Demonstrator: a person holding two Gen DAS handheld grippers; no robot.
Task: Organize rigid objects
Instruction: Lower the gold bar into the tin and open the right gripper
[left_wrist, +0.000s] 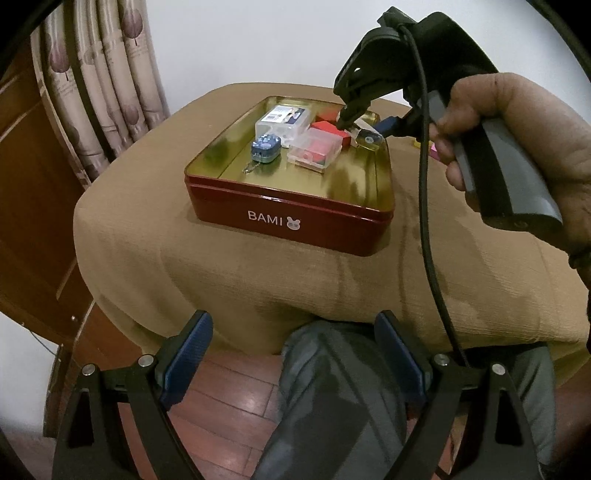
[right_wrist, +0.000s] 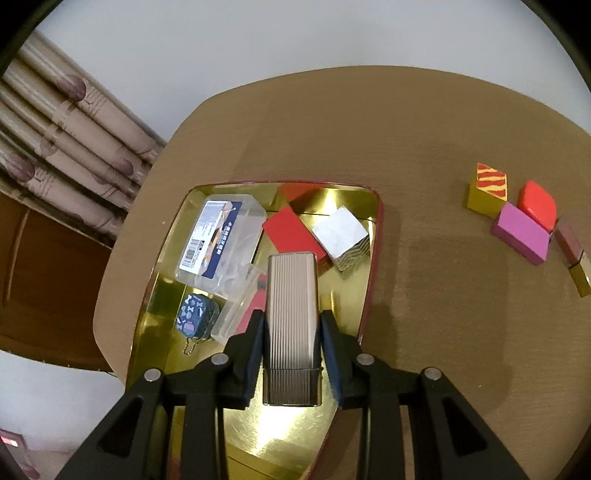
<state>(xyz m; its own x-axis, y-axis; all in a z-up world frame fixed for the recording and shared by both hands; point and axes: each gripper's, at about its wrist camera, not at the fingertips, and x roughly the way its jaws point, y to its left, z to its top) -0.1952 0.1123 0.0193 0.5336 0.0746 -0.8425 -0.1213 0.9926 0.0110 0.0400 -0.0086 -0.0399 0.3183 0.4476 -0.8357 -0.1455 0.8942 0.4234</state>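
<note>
Right hand-held gripper (right_wrist: 291, 332) clamped on ribbed metal case (right_wrist: 291, 314), long axis along fingers, over tin (right_wrist: 371, 258) mid-frame; left hand-held gripper (left_wrist: 291, 354) wide open, empty, lower frame.

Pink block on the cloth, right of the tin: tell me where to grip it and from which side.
Take the pink block across its two long faces, coming from above. It lies flat; the red block crowds its far end and the yellow striped block its far corner, so those sides look blocked. The left hand-held gripper is open and free; the right hand-held gripper already holds the ribbed metal case.
</note>
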